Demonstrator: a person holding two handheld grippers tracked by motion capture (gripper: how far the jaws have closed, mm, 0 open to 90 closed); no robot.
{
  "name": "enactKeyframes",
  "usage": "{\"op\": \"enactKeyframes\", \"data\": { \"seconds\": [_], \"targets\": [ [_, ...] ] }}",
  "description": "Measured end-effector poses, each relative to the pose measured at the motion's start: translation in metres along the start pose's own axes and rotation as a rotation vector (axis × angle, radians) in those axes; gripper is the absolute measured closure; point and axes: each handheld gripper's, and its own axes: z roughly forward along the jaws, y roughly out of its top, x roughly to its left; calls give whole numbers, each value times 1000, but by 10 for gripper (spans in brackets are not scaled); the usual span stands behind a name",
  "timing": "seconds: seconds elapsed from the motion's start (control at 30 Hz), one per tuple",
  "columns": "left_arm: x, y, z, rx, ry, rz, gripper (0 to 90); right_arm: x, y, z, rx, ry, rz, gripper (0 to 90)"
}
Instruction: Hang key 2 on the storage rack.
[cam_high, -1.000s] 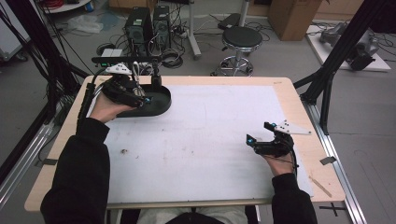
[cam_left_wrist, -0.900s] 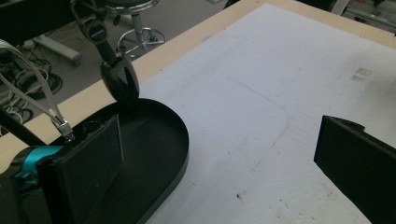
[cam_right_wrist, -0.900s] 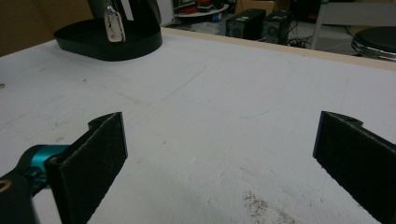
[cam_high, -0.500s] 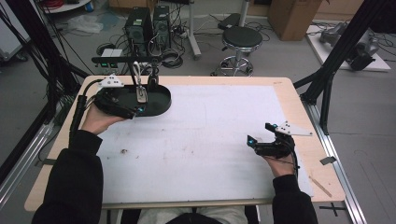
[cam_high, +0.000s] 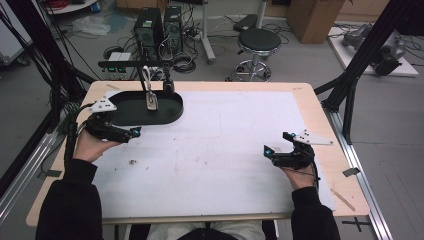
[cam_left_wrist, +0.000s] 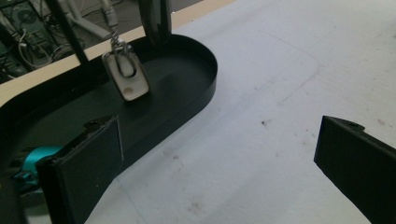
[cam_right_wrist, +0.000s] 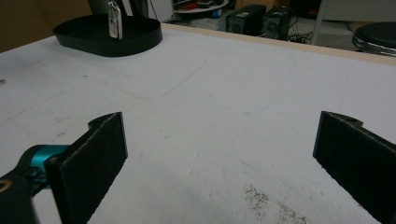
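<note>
A black oval tray sits at the table's far left. A pale key fob hangs over it by a metal clip from a black stand. My left gripper is open and holds nothing, just in front of the tray's near rim. The left gripper view shows the fob ahead over the tray floor, with my left gripper wide apart. My right gripper rests open and holds nothing at the near right of the white mat. Its own view has the right gripper, the tray and the fob far off.
The white mat covers most of the wooden table. Small dark specks lie near the left hand. Black frame struts rise at the table's right edge. Beyond the far edge are a stool and computer towers.
My left gripper has drawn back off the tray toward the near left edge, leaving the fob hanging on the stand. The right gripper has stayed put.
</note>
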Motion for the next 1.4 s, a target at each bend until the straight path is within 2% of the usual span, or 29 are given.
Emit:
{"op": "enactKeyframes", "data": {
  "seconds": [0.03,0.13,0.23,0.47,0.57,0.67,0.73,0.83,1.0,1.1,1.23,1.4],
  "targets": [
    [0,-7,-3,-8,7,-18,18,0,0,0,1,0,2,21],
    [1,-14,-5,-1,13,-25,17,1,0,1,4,1,5,21],
    [1,-25,-9,-21,18,-52,18,0,0,1,4,-1,-6,21],
    [-4,-36,-13,-3,16,-50,17,2,-1,2,11,3,-5,21],
    [-7,-42,-17,-8,39,-35,17,2,-1,1,15,3,1,21],
    [-10,-51,-22,-26,51,-54,18,1,-1,2,16,5,-1,21],
    [-11,-61,-25,-28,53,-75,18,2,-1,2,16,9,-5,21],
    [-14,-70,-28,-23,52,-85,18,2,-1,2,17,8,-7,21],
    [-19,-79,-32,-32,62,-79,18,3,-1,2,24,14,2,21],
    [-21,-84,-34,-11,61,-76,18,3,-1,2,25,16,-7,21],
    [-21,-95,-34,1,65,-97,18,3,-1,3,28,18,-6,21],
    [-22,-100,-35,7,72,-97,18,4,-2,3,31,22,-10,21]
  ]
}}
